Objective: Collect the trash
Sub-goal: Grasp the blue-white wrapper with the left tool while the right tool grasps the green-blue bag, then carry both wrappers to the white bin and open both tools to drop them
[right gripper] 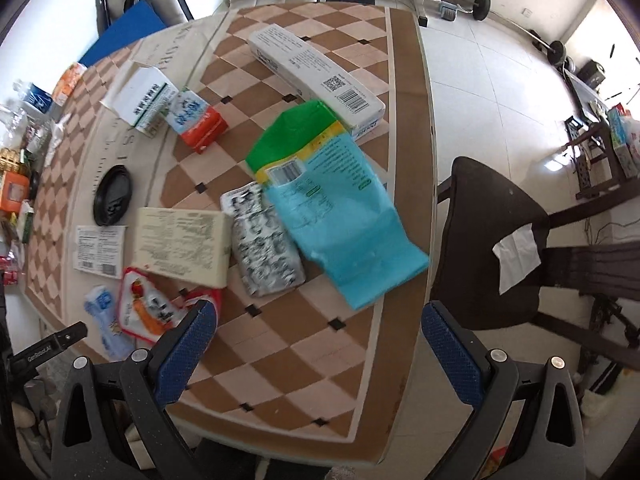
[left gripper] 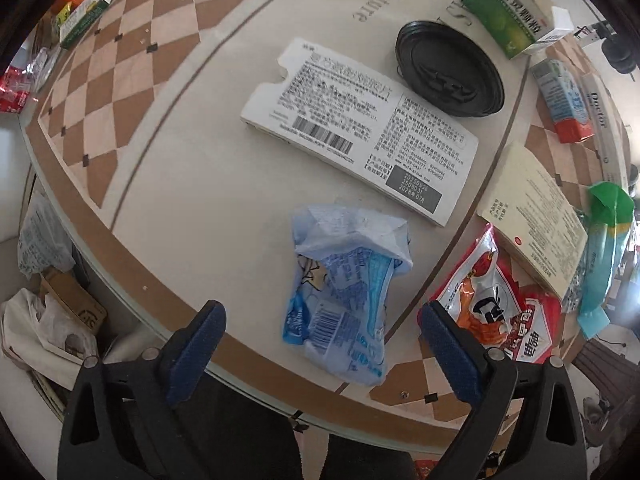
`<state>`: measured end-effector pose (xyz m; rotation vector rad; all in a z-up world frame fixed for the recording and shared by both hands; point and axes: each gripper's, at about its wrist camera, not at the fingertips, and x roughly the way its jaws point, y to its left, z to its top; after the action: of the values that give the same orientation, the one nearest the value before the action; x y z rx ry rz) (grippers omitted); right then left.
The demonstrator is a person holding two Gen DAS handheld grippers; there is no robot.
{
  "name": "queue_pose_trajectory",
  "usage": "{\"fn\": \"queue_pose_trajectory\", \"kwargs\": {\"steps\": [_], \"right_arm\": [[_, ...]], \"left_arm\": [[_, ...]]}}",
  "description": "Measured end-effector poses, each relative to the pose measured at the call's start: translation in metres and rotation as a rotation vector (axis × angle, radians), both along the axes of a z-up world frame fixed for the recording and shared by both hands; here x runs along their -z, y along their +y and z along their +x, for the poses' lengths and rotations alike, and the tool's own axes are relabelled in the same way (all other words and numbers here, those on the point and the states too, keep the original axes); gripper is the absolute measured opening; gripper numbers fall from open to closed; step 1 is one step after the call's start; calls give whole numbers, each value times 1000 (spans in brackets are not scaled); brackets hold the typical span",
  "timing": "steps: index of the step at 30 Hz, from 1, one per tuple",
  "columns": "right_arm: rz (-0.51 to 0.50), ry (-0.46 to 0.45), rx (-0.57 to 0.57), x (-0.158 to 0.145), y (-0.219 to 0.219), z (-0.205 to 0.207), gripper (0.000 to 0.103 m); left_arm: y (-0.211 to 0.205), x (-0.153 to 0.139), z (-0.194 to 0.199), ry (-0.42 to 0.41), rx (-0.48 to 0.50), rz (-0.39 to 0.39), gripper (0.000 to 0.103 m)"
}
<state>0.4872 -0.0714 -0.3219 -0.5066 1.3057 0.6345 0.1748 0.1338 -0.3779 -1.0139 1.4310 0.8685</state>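
Both tongs are spread wide, holding nothing: left tongs (left gripper: 320, 344) over a crumpled blue wrapper (left gripper: 340, 300), right tongs (right gripper: 318, 344) above the table (right gripper: 304, 360).

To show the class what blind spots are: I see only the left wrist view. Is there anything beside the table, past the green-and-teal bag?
Observer: Yes, a dark chair stands right by the table edge.
Operator: Anything on it?
Observer: A white tissue lies on its seat.
Operator: Is the right gripper holding trash?
Observer: No. The right gripper is open and empty, over the table's near edge, short of the green-and-teal bag.
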Motion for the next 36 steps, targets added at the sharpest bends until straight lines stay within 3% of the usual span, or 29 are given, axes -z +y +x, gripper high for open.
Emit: {"fn": "queue_pose_trajectory", "kwargs": {"steps": [1,3,4,7,11,12,13,15,19,26,30,36], "right_arm": [[-27,-6,-20,10,9,9,103],[-74,-1,-79,30,29,24,103],[-98,0,-106,38,37,29,103],[-140,-4,-162,55,56,39,103],[-163,2,-214,69,75,46,103],[-158,10,-216,71,77,48,103],[-145,25,-213,73,78,50,96],[-124,34,-200,73,78,52,95],[-63,57,-146,63,64,51,84],[14,66,-49,42,22,34,82],[69,50,-29,20,2,0,82],[160,21,0,-12,-34,-70,82]], "left_arm": [[-1,5,3,1,-9,-17,98],[-4,11,6,16,-23,-24,82],[-5,14,8,15,-26,-26,79],[-8,14,12,31,-18,-10,59],[-11,8,16,69,12,20,31],[-10,7,14,71,9,19,27],[-8,5,13,68,7,17,26],[-7,2,11,69,9,24,17],[-1,-10,9,72,30,58,14],[-18,-62,6,35,97,146,13],[-37,-98,-12,-11,132,210,13],[-97,-121,-37,-104,205,304,13]]}}
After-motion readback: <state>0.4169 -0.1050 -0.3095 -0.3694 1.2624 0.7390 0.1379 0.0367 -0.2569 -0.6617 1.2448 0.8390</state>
